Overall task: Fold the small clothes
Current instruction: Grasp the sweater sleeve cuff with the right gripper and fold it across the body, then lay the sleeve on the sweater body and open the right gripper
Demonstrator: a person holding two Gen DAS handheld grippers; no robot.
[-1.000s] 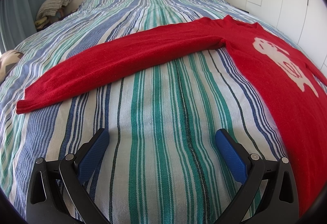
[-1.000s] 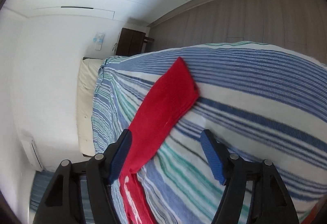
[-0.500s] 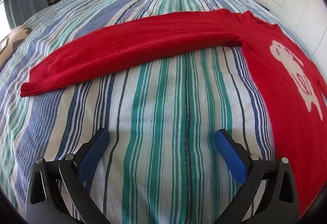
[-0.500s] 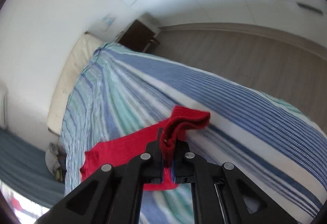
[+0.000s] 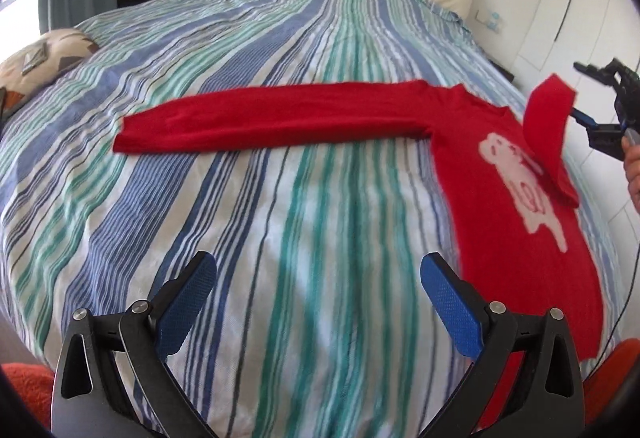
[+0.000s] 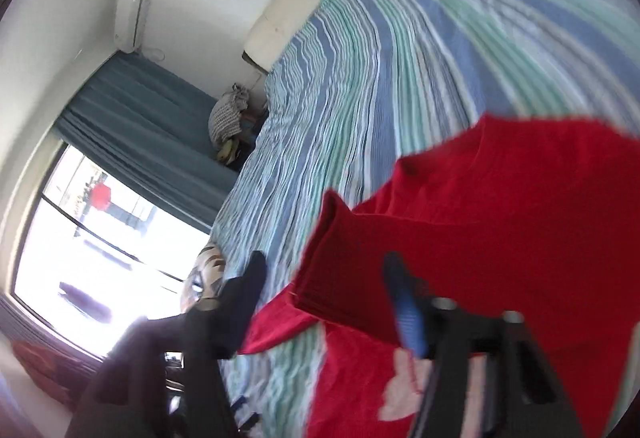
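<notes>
Red knit fills the right half of what I see: the red sweater lies flat on the striped bedspread, its pale animal motif facing up and one long sleeve stretched straight out to the left across the bed.

My left gripper hangs above bare bedspread at the near edge, blue pads spread wide, touching nothing, with nothing between them. The sweater's hem lies just to its right.

My right gripper is over at the far right of the bed, above the sweater's chest. Its jaws have just been opening and now stand well apart. The other sleeve is folded over and raised off the body, its cuff end sitting between the two fingers; the blue pad on one side is close against the knit, the dark finger on the other stands clear of it. Motion blur keeps me from telling whether either pad still touches the cloth. A hand shows behind that gripper.
</notes>
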